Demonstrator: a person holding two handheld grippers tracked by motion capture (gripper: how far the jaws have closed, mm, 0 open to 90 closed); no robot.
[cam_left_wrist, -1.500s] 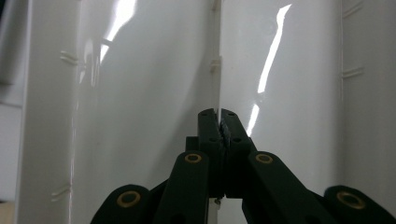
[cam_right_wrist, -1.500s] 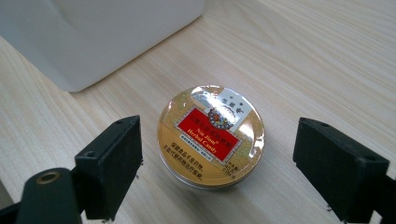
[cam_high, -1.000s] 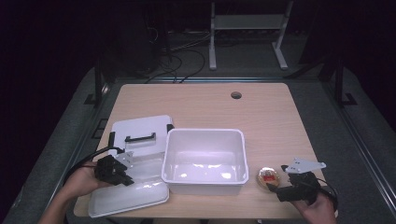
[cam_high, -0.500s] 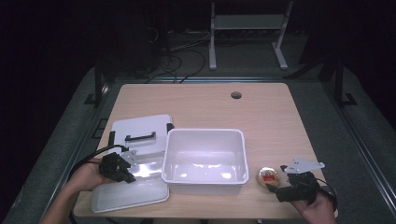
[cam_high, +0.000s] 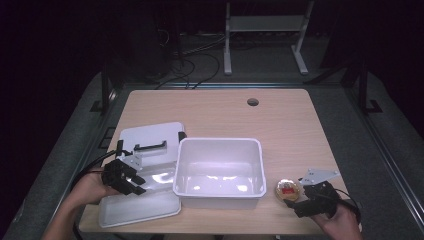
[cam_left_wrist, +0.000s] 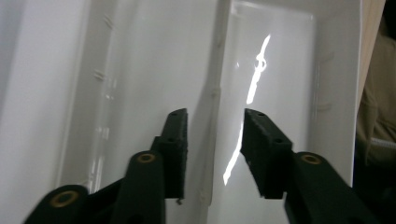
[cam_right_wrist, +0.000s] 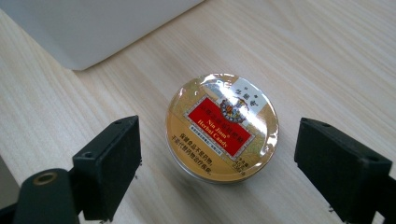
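Sitting flat on the wooden table (cam_high: 280, 115), a round gold candy tin (cam_right_wrist: 222, 126) lies just off the white tub (cam_high: 220, 167) at its 4 o'clock.

The right gripper (cam_right_wrist: 219, 170) has its jaws spread wide either side of the tin, not touching it. At the tub's 9 o'clock, the left gripper (cam_left_wrist: 212, 149) hangs with jaws parted over a white tray (cam_high: 140, 207); a handled lid (cam_high: 150, 137) lies at 10 o'clock.

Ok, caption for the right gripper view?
Open right gripper straddling a round candy tin on the wooden table, beside the white bin.
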